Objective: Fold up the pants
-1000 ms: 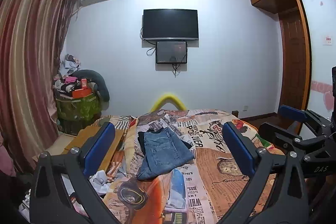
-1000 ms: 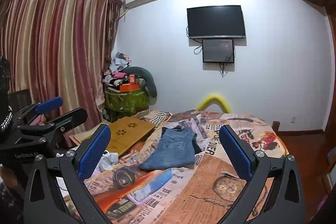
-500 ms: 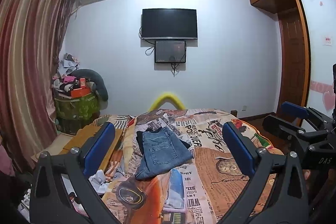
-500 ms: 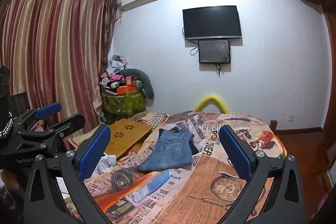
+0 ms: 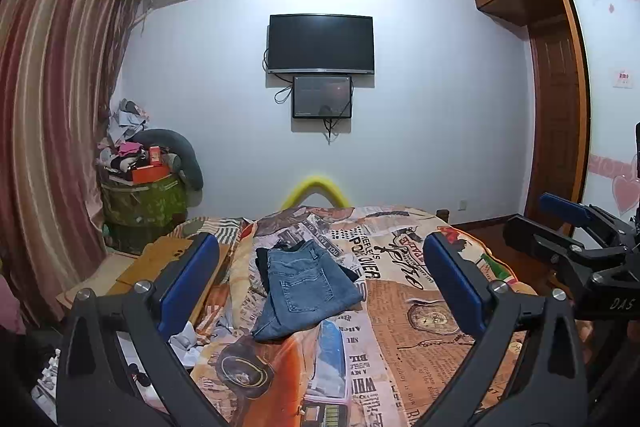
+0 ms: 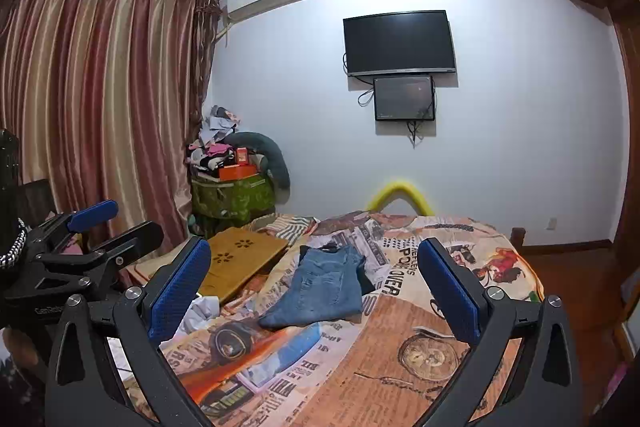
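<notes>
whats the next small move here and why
Probably bring both grippers forward and down toward the jeans. The left gripper and right gripper both hang well short of the bed with jaws wide open and empty, and the jeans lie untouched on the printed cover.

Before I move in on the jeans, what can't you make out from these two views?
- Dark garment under the jeans: mostly covered, both views.
- Bed near end: cut off by both frames' bottom edges.
- Floor left of bed: blocked by the left gripper finger, left view.
</notes>
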Available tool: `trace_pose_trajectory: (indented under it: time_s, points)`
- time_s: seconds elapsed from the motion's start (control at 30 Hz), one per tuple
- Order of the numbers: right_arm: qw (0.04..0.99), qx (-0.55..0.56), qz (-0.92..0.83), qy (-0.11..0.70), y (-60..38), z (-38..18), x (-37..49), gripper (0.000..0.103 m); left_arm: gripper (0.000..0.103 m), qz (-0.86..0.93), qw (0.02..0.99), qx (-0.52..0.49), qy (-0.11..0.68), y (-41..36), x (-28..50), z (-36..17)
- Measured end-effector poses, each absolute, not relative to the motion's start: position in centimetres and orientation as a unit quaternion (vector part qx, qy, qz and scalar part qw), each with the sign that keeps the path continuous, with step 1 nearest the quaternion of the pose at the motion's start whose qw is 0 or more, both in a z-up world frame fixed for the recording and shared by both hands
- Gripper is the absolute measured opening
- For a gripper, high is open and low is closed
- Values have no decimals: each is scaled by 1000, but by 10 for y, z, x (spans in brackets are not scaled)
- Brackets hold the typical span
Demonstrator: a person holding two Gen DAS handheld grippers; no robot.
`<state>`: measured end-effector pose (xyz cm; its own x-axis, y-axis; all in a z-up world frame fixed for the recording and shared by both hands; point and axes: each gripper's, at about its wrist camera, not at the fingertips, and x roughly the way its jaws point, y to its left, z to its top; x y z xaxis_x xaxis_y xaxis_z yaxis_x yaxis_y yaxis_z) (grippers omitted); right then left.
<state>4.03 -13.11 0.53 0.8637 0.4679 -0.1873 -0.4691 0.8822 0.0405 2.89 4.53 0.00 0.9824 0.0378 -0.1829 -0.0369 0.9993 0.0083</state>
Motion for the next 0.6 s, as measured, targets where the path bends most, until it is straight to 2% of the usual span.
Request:
trace_pose_trajectory:
  time_s: [0.6]
  points:
    - [967, -4, 236, 97, -128, 6, 37, 103, 103, 5, 995, 1, 97, 44, 31, 1]
